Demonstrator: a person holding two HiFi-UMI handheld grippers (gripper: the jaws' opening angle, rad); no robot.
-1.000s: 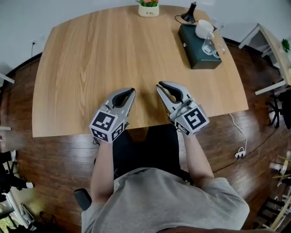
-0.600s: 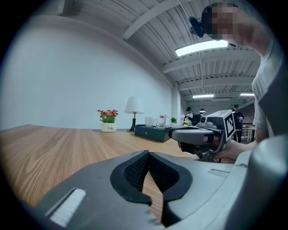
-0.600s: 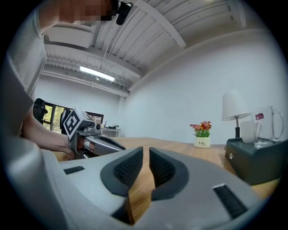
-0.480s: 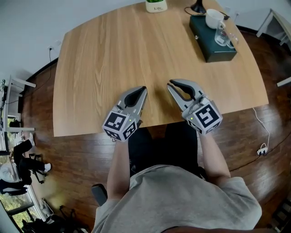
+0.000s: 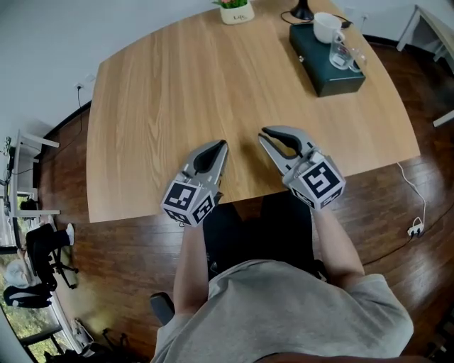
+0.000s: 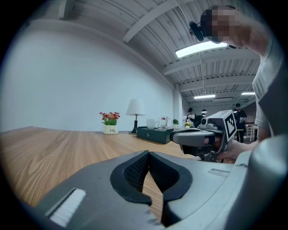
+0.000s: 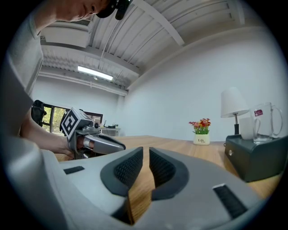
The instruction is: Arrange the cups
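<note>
Finding left gripper point(image 5: 220, 145) and right gripper point(image 5: 263, 132) pressed together, empty, we place the white mug point(image 5: 328, 27) and apparently a glass cup point(image 5: 343, 54) on the green box point(image 5: 312, 53), far ahead-right, nearer the right.

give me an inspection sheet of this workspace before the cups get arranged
surface: wooden table, mostly bare
job's things: white cup and glass mug on a dark green box, far right corner
clutter: flower pot and lamp at the far edge
grippers: left gripper and right gripper both shut, empty, by the table's near edge
cables: one cable on the floor at right
surroundings: wood floor, white wall, chair at left
</note>
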